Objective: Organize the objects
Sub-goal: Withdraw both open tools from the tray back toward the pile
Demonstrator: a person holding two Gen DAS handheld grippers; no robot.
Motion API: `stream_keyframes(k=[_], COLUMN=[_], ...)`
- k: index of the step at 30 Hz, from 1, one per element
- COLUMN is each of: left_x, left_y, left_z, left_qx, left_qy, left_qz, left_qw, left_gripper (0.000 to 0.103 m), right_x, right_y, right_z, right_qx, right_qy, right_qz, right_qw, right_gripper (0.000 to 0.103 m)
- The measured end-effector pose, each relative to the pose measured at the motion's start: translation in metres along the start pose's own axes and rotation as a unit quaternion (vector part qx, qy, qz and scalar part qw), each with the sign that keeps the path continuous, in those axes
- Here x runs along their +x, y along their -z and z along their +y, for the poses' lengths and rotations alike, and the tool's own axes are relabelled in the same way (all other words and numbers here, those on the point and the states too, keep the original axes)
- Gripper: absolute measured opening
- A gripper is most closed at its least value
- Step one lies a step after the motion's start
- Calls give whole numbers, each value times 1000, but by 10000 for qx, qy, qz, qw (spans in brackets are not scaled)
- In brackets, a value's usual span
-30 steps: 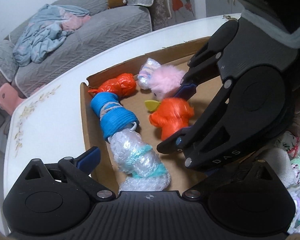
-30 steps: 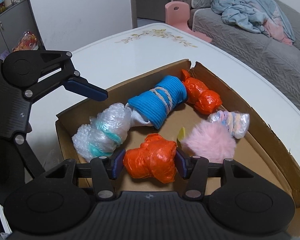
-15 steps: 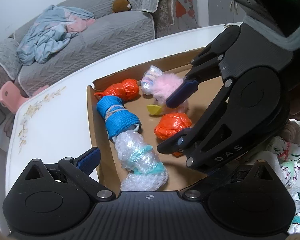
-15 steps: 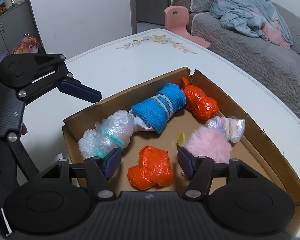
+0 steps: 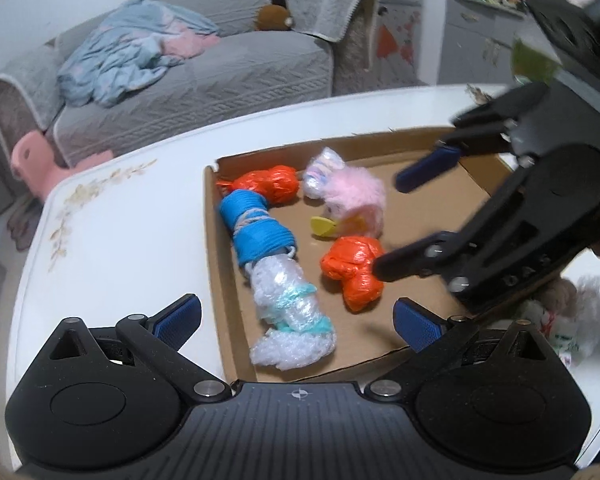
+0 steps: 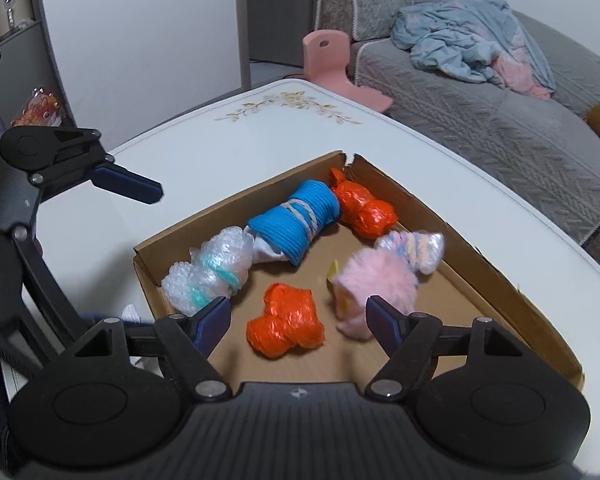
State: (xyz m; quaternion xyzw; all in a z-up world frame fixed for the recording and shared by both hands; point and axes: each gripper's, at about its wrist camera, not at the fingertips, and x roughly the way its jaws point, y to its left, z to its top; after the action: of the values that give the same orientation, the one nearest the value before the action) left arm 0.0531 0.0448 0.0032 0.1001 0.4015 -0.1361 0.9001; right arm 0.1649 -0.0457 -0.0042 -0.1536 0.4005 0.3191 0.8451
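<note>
A shallow cardboard tray (image 5: 216,256) (image 6: 480,256) on a white table holds several wrapped bundles: an orange one (image 5: 352,268) (image 6: 288,324) lying loose in the middle, a second orange one (image 5: 268,184) (image 6: 364,208) in the corner, a blue one (image 5: 256,232) (image 6: 296,224), a bubble-wrap one (image 5: 292,312) (image 6: 208,272) and a pink fluffy one (image 5: 356,200) (image 6: 376,284). My right gripper (image 6: 298,320) (image 5: 404,216) is open and empty, just above the loose orange bundle. My left gripper (image 5: 296,322) is open and empty over the tray's near edge.
More wrapped bundles (image 5: 572,312) lie on the table right of the tray. A grey sofa with a blue cloth (image 5: 132,60) (image 6: 468,48) and a pink child's chair (image 6: 332,60) stand beyond the white table (image 5: 120,232).
My right gripper opened and let the orange bundle go onto the tray floor, then drew back and up. My left gripper pulled back a little from the tray.
</note>
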Motion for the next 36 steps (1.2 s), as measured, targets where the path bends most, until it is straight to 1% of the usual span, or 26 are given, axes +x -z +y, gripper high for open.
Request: stream_keyframes(k=[10, 12, 18, 20, 24, 26, 31, 34, 36], left_x=[-25, -30, -43, -46, -47, -46, -47, -44, -41], left_y=[12, 15, 28, 35, 51, 60, 81, 92, 97], left_z=[5, 7, 3, 2, 1, 0, -2, -5, -7], left_qx=[-709, -851, -986, -1074, -1271, -1378, -1685, -1818, -1818], left_qy=[-119, -122, -234, -191, -163, -209, -228, -232, -252], left_qz=[-148, -158, -222, -240, -193, -147, -141, -120, -74], left_qw=[9973, 9962, 9946, 9937, 9916, 9901, 9853, 9830, 9830], left_gripper=[102, 102, 102, 102, 102, 102, 102, 102, 102], right_x=[-20, -27, -49, -56, -73, -82, -105, -110, -112], right_y=[11, 16, 34, 41, 59, 69, 106, 131, 146], right_z=[5, 7, 10, 12, 17, 18, 20, 23, 24], right_qx=[271, 353, 643, 708, 847, 914, 1259, 1364, 1422], right_qy=[129, 157, 305, 323, 348, 406, 523, 790, 991], right_qz=[-270, -341, -576, -670, -841, -925, -1204, -1227, -1268], right_qw=[9992, 9987, 9958, 9947, 9922, 9907, 9833, 9798, 9767], right_gripper=[74, 78, 82, 83, 87, 88, 93, 95, 96])
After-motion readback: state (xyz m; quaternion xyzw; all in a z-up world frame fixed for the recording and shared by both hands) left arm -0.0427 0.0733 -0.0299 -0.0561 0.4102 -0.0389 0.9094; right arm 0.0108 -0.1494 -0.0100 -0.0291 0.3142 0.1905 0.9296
